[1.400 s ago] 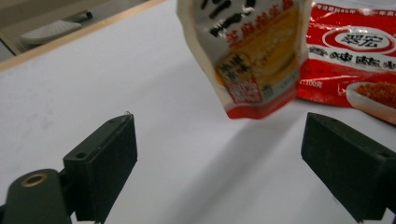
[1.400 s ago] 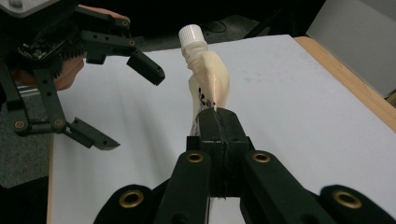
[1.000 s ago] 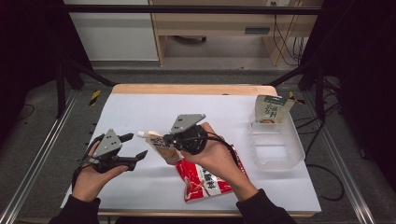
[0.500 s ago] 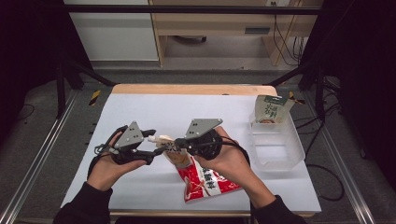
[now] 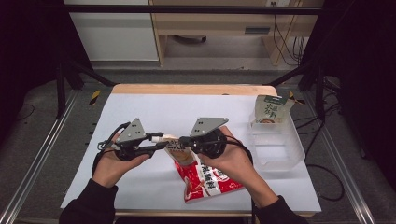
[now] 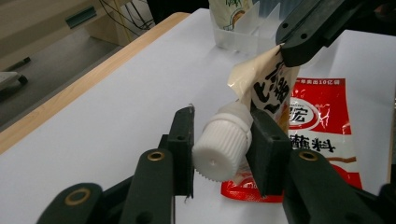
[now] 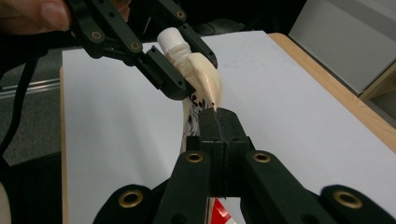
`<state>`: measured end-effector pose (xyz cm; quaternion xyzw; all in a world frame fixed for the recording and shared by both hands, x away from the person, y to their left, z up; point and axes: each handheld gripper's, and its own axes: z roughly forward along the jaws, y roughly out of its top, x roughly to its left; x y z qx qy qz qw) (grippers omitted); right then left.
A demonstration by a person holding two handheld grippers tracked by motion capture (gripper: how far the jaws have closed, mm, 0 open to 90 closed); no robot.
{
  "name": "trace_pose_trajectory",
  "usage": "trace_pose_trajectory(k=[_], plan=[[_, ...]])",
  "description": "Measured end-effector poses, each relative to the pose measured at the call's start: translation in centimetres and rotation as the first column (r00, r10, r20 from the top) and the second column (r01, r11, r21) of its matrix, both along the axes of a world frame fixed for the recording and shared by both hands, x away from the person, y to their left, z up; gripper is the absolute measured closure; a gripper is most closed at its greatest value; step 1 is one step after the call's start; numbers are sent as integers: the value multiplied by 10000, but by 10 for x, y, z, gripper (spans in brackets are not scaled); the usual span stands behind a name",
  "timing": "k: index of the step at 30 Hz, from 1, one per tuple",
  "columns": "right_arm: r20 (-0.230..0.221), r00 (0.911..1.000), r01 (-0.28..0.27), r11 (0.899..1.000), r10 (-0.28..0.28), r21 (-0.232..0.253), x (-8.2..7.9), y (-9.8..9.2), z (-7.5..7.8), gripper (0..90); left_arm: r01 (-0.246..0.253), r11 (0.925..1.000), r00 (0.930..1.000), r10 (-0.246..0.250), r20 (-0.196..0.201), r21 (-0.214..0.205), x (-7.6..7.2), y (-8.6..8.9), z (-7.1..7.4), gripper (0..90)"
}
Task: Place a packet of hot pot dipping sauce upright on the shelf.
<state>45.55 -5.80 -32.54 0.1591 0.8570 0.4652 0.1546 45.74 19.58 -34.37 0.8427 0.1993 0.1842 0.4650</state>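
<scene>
Closest to you, your right gripper [image 7: 218, 122] has its jaws pinched tight on the edge of the cream spouted pouch [image 6: 267, 88], which you're holding up off the white table [image 5: 154, 109] near the front middle. Your left gripper [image 6: 219, 147] is right there facing it, with both jaws pressed against the sides of the pouch's ribbed white screw cap [image 6: 220, 148], so it's clamped on the cap while the other one holds the pouch body. In the high view the two grippers sit nose to nose, your left hand [image 5: 109, 163] and right hand [image 5: 236, 163] coming in from the bottom in dark sleeves. Just under and behind the pouch a red sauce packet [image 5: 205, 179] with white and black lettering lies flat on the table, partly under your right hand. Further out on the right side there's a clear plastic bin [image 5: 278, 142], and a green and white standing pouch [image 5: 272, 109] leans in its far end. Past the far wooden edge of the table you can see a light wooden cabinet [image 5: 219, 23] and some cables [image 5: 287, 28] on the floor.
</scene>
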Motion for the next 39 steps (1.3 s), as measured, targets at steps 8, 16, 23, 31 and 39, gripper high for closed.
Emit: trace_pose_trajectory(k=[8,16,23,31,39], plan=[[105,9992,370,9989,-373,290,-2,-14,1,900,440,9988,9990,-441,29,209,0,-17,20,713],[77,9984,561,9983,-562,180,-5,-27,1,900,951,9939,9954,-943,-164,561,1,-32,27,723],[230,9981,575,9973,-565,-458,-7,-33,5,836,1325,9851,9912,-1325,-72,1095,0,-45,36,729],[621,9978,351,9822,-239,-1847,-6,-30,14,571,1363,9826,9906,-1369,-40,1263,1,-46,37,730],[874,9953,-78,9303,428,-3667,2,-16,20,310,1556,9779,9877,-1559,-87,1394,-1,-52,36,730]])
